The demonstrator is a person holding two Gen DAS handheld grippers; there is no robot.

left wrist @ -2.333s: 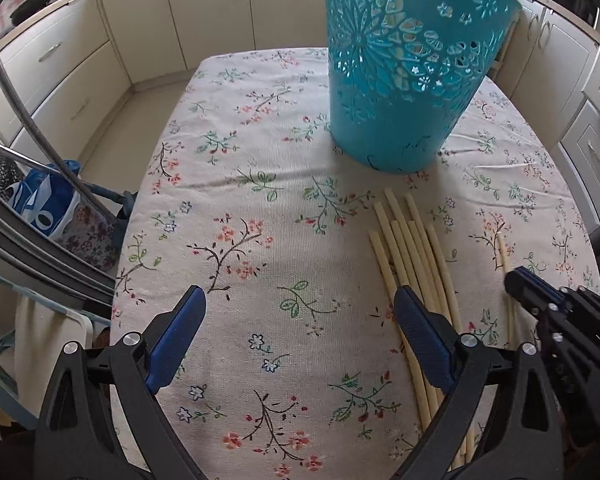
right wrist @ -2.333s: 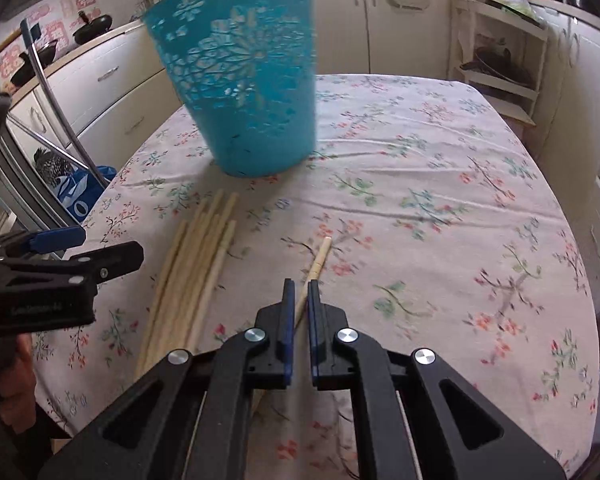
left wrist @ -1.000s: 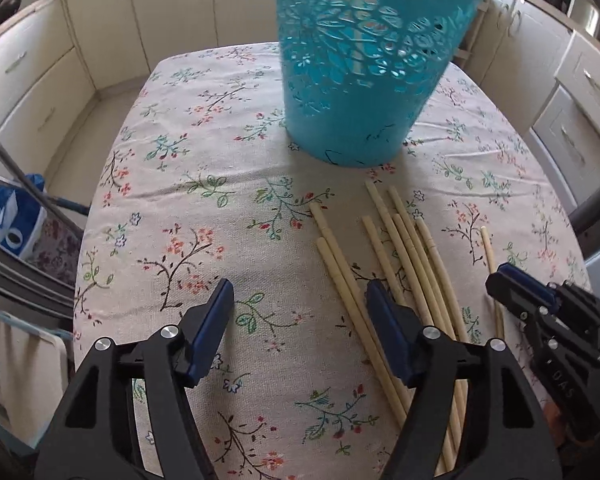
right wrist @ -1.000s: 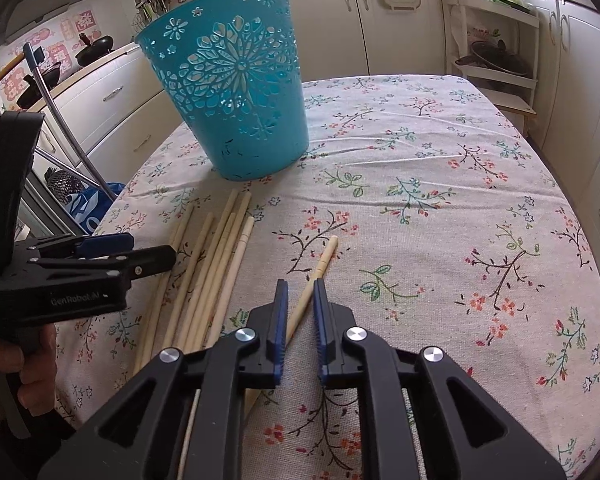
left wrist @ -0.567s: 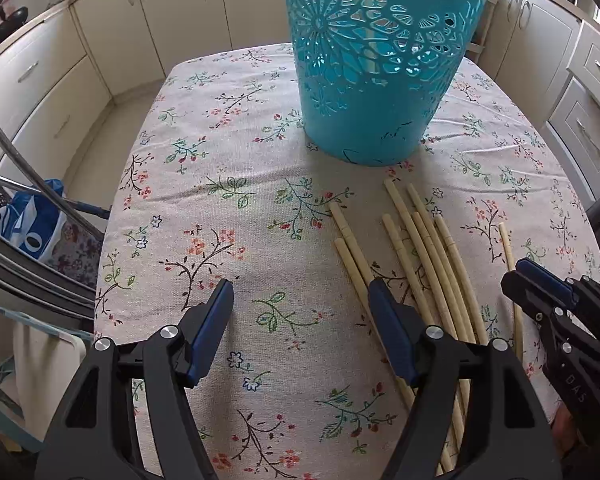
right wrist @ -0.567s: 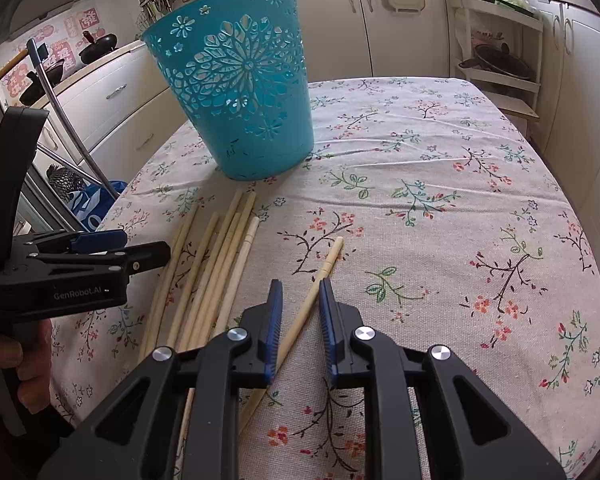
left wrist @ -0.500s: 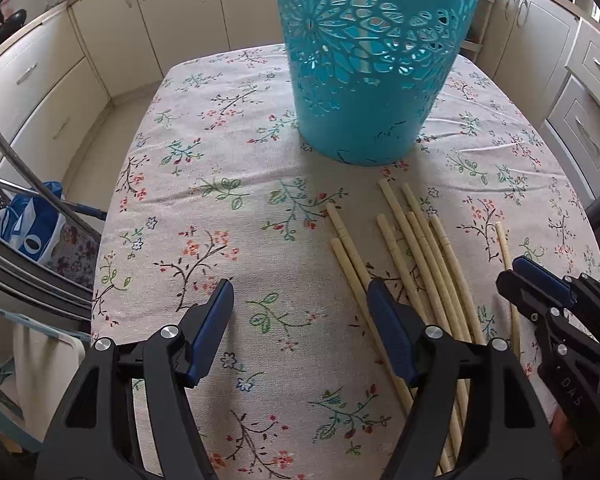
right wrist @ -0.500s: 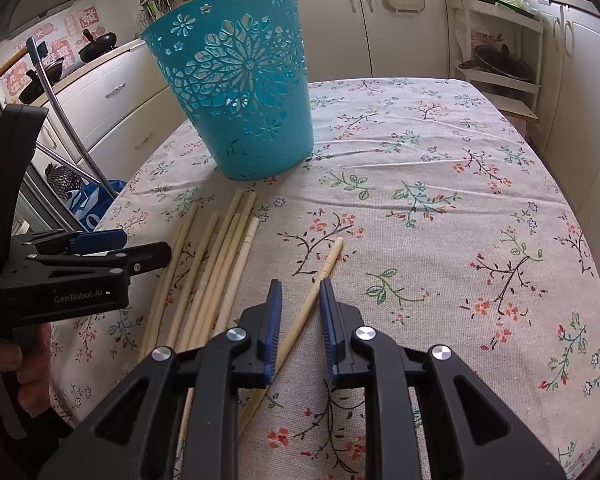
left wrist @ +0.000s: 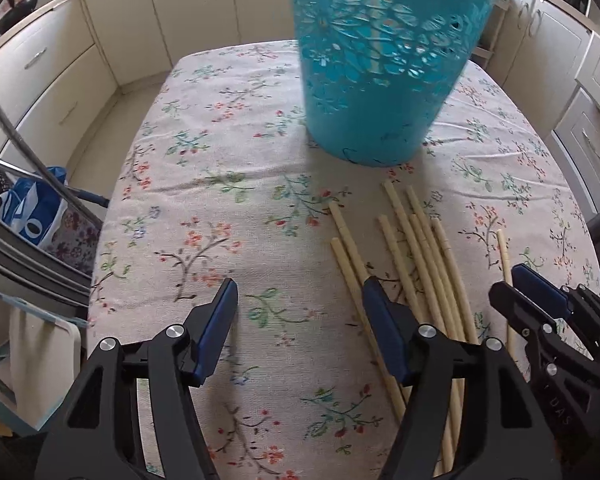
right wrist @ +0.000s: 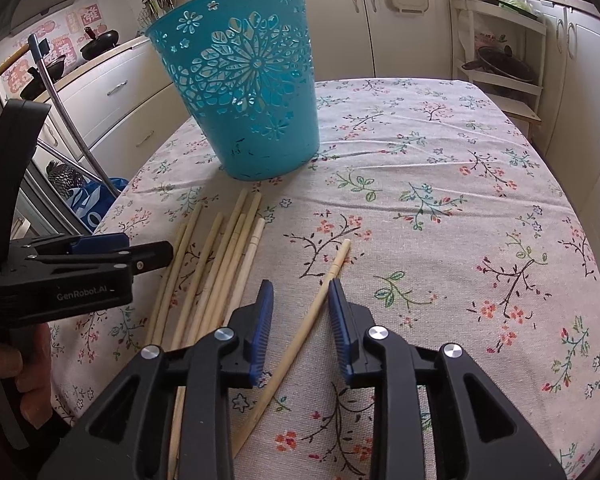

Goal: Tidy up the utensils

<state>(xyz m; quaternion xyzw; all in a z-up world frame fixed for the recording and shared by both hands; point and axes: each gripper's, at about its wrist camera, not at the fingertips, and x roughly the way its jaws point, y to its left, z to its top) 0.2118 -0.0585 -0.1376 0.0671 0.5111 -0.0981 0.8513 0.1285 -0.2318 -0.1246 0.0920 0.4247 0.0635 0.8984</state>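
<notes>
Item 1. My right gripper (right wrist: 300,316): nearest to me, jaws parted, blue pads on either side of a single chopstick (right wrist: 304,330) without touching it. That stick lies flat on the tablecloth (right wrist: 440,208), running from under my fingers away to the far right, apart from the rest.

Item 2. My left gripper (left wrist: 298,322): jaws spread wide, gripping nothing, hovering over the cloth. Its right finger (left wrist: 384,330) sits above the near ends of the left-hand sticks.

Item 3. Bundle of chopsticks (right wrist: 220,256): seven or so pale sticks lying loosely side by side, left of the single one, their far tips pointing toward the basket. Two on the left (left wrist: 348,252) lie slightly apart from the others.

Item 4. Teal basket (right wrist: 252,92): upright on the cloth beyond the bundle, cut-out flower pattern on its wall, just past the stick tips.

Item 5. Cream kitchen cabinets (right wrist: 412,24): farthest, along the wall behind the table.
</notes>
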